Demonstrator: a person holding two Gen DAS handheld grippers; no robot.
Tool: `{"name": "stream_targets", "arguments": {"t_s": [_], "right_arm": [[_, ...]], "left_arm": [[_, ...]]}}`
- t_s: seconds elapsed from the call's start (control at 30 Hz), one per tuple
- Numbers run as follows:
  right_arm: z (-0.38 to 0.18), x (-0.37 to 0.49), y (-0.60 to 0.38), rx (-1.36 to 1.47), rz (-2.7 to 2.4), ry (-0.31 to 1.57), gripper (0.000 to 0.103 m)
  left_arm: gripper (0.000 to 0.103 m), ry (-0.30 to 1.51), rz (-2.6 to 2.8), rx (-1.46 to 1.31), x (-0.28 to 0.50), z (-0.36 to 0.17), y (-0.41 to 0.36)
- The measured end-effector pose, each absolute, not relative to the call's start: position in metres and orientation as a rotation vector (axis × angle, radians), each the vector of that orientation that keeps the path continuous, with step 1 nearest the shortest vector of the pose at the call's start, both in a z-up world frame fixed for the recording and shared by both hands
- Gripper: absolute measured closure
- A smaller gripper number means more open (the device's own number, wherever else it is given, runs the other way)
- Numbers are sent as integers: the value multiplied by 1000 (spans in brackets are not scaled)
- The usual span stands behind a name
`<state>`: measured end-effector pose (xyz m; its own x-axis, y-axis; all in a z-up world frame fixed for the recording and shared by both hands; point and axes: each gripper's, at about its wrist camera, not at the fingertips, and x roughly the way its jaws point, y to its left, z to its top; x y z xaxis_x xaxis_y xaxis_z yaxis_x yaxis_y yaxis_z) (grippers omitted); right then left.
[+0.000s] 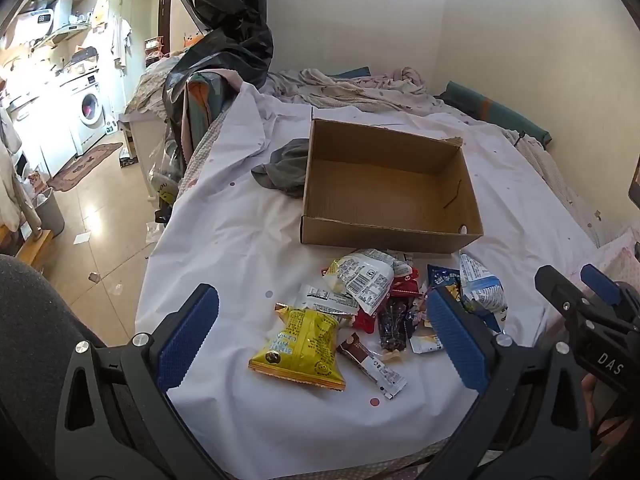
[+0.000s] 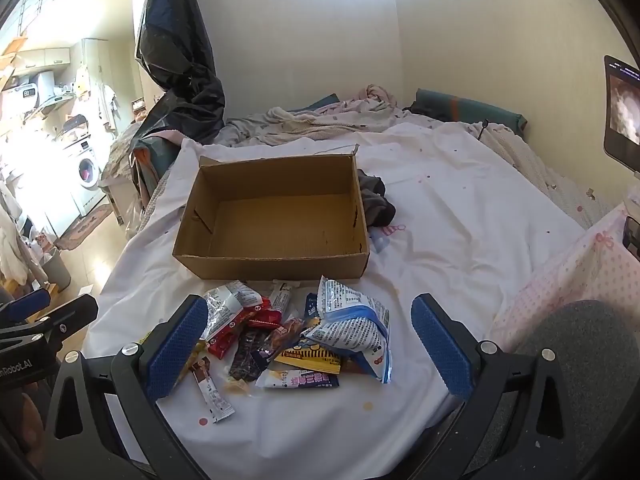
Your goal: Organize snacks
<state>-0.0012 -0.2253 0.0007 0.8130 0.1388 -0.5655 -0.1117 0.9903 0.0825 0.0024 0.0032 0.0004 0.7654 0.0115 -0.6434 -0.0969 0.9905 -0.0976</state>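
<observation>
From the left wrist view, the left tongs [image 1: 322,342] hang spread wide and empty above a loose heap of snack packets on a white bed sheet [image 1: 224,240], a yellow chip bag [image 1: 298,350] nearest. An empty cardboard box [image 1: 384,184] sits just beyond. From the right wrist view, the right tongs [image 2: 310,346] are likewise spread and empty over the pile, where a blue-and-white bag [image 2: 352,328] lies crumpled. The overlapping, slippery wrappers could let a pinch drag two packets or slide off.
</observation>
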Motion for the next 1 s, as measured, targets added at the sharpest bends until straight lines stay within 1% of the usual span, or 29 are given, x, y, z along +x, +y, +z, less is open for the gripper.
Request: {"name": "stream_targets", "arguments": {"t_s": [1.0], "right_arm": [[-1,0,-224,47,131,611,0]], "left_arm": [[0,692,60,-133,0,0,6]]}}
